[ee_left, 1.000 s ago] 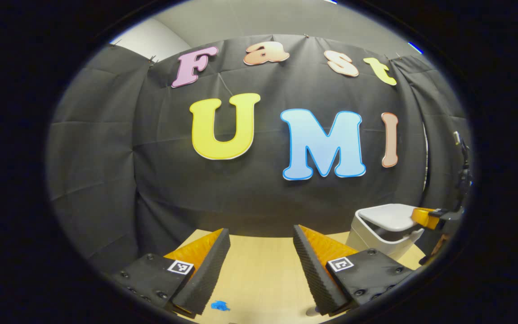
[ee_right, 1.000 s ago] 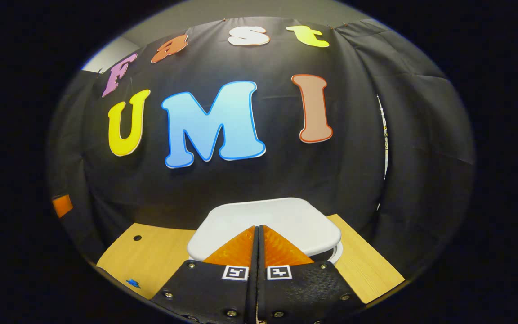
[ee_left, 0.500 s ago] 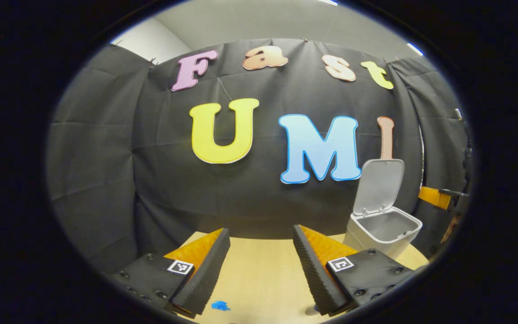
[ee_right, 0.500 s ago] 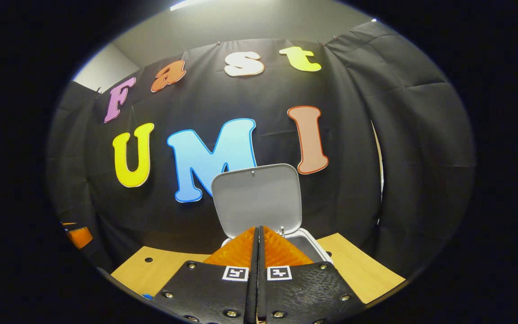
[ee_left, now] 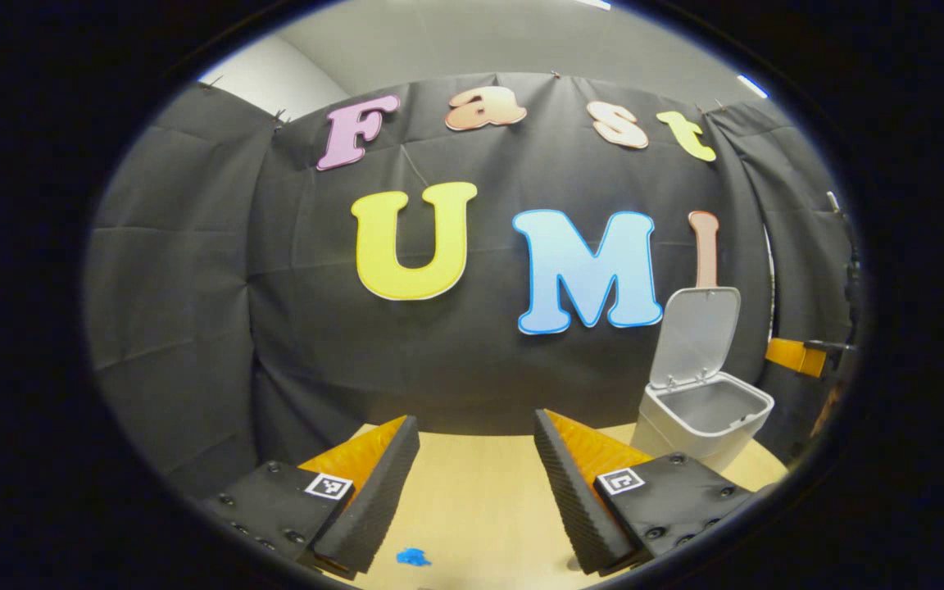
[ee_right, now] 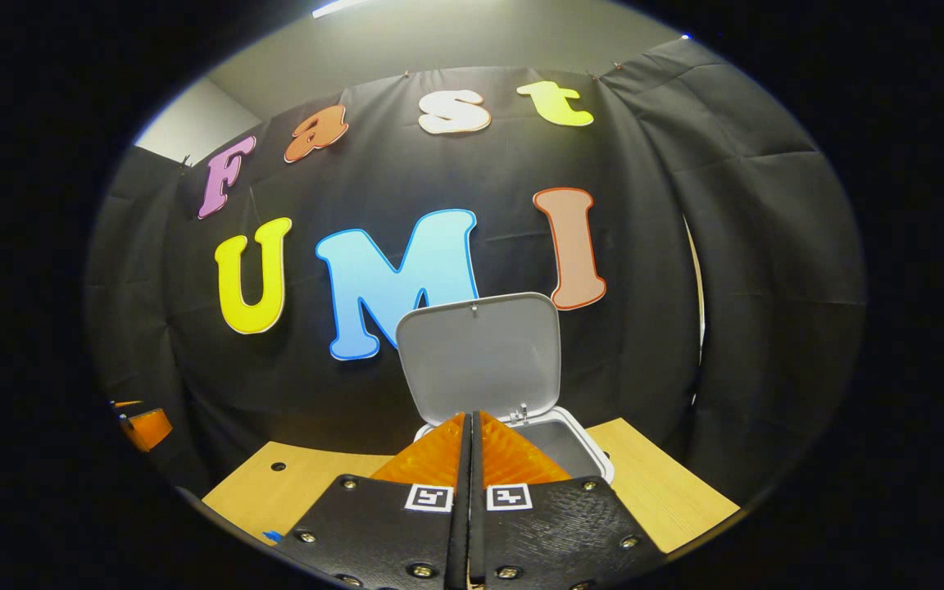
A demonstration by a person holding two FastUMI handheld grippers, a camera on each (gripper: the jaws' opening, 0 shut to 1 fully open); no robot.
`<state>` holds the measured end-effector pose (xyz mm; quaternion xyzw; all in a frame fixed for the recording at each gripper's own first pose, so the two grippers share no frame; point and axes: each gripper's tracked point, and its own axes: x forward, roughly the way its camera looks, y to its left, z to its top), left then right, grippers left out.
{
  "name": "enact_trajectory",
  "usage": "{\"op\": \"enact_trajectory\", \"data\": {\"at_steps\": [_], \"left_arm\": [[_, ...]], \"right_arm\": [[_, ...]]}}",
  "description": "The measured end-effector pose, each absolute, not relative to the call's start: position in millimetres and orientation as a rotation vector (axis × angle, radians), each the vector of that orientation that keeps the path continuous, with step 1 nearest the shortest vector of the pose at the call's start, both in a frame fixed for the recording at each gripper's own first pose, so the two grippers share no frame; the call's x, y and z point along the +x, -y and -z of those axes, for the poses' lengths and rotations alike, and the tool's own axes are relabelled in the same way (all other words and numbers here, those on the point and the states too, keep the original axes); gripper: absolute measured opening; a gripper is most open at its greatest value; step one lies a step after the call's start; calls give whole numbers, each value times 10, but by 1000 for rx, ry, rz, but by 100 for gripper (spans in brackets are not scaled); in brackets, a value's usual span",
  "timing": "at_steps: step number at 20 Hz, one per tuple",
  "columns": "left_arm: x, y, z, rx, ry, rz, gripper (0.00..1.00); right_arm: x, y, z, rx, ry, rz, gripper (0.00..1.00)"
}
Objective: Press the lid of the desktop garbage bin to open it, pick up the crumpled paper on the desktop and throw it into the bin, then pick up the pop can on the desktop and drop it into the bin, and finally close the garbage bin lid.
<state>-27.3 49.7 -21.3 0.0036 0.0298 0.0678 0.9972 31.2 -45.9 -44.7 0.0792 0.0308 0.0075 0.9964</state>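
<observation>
White plastic garbage bin (ee_right: pixel 583 447) is sitting at twelve o'clock of my right gripper (ee_right: pixel 472 426) — fingers clenched together, empty — its lid (ee_right: pixel 478 359) standing upright. My left gripper (ee_left: pixel 476 459) is hovering spread over the wooden desktop (ee_left: pixel 472 500), grasping nothing.

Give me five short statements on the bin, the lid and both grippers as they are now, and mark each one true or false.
1. The bin lid stands open and upright. True.
2. The right gripper is wide open. False: its fingers are shut together, holding nothing.
3. The left gripper is open. True.
4. The left gripper holds crumpled paper. False: nothing sits between its fingers.
5. The bin stands on the wooden table. True.
</observation>
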Motion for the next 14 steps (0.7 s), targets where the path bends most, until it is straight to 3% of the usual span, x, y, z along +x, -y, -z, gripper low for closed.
{"op": "enact_trajectory", "data": {"at_steps": [14], "left_arm": [[-355,-767,976,-3,-133,-135,96]], "right_arm": [[204,408,524,141,-89,-33,1]]}}
